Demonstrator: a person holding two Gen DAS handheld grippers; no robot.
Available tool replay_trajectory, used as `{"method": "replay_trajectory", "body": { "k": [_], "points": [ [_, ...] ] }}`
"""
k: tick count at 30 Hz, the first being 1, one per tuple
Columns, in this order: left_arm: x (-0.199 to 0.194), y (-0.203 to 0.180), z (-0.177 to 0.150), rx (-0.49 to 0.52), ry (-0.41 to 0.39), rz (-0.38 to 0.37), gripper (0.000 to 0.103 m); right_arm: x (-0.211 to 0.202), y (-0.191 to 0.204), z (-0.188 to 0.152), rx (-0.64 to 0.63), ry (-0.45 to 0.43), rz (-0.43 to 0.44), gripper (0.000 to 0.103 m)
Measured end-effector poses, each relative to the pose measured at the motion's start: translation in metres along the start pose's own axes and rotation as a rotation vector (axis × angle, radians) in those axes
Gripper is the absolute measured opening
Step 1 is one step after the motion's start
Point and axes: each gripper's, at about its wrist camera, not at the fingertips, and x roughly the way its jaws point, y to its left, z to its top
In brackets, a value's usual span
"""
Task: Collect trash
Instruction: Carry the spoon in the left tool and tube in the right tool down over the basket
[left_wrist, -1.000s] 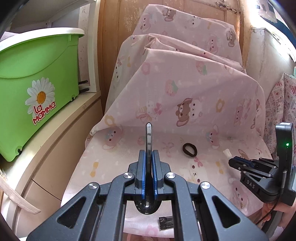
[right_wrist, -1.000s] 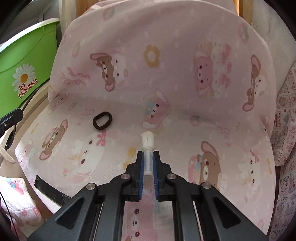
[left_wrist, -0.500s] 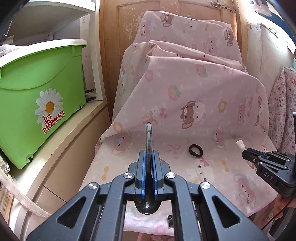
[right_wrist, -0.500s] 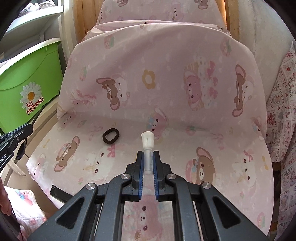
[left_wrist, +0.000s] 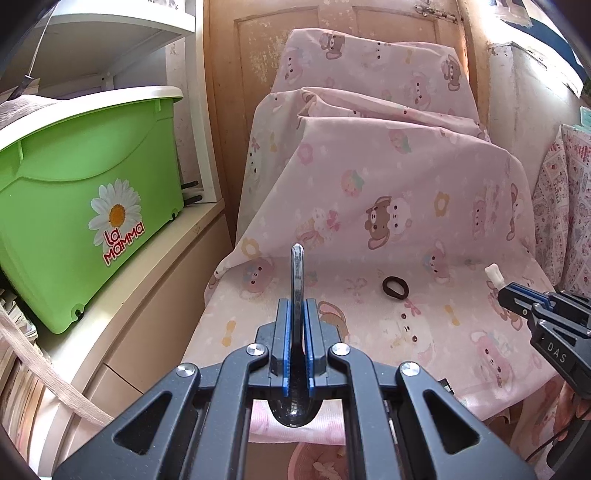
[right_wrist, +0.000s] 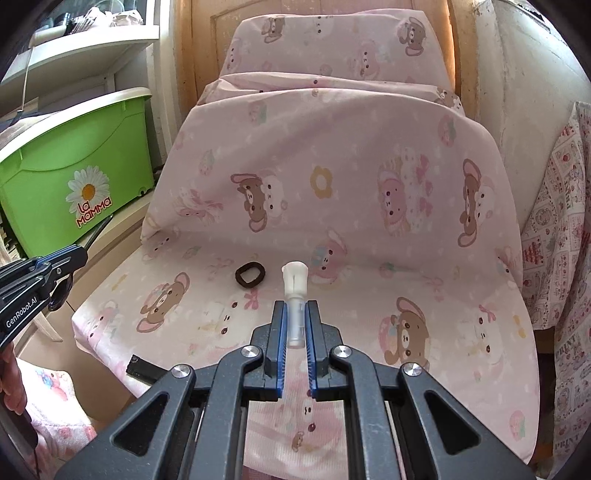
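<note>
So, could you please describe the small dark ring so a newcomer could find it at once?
Look at the seat of the chair draped in a pink bear-print cover. The dark ring lies flat there, loose, held by neither gripper. It is the only dark loop on the pink fabric.

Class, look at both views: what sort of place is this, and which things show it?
Probably a home room: a chair under a pink cartoon-bear sheet, a green storage bin on a cabinet, and white shelves.

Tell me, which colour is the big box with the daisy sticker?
The box is bright green with a white rim, clearest in the left wrist view.
</note>
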Motion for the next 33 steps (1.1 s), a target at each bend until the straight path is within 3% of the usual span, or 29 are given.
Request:
{"method": "replay_trajectory", "body": {
  "k": [5,9,18,25,29,33],
  "points": [
    [-0.018,-0.002,-0.010,-0.022,0.015,-0.036,0.006,-0.017,0.006,-0.005,0.015,-0.025,0.000,0.010],
    [-0.026,-0.003,-0.018,-0.048,0.047,-0.099,0.006,-0.030,0.010,-0.012,0.045,-0.002,0.066,0.010],
    [-0.026,-0.004,-0.048,-0.079,0.190,-0.145,0.006,-0.057,0.039,-0.048,-0.011,0.093,0.176,0.010],
    [-0.035,-0.012,-0.068,-0.075,0.238,-0.168,0.006,-0.069,0.055,-0.077,-0.027,0.147,0.229,0.010],
    [-0.032,-0.017,-0.082,-0.077,0.304,-0.174,0.006,-0.068,0.063,-0.090,-0.049,0.183,0.228,0.010],
    [-0.016,-0.026,-0.095,-0.061,0.417,-0.232,0.006,-0.057,0.068,-0.102,-0.061,0.242,0.214,0.010]
  ]
}}
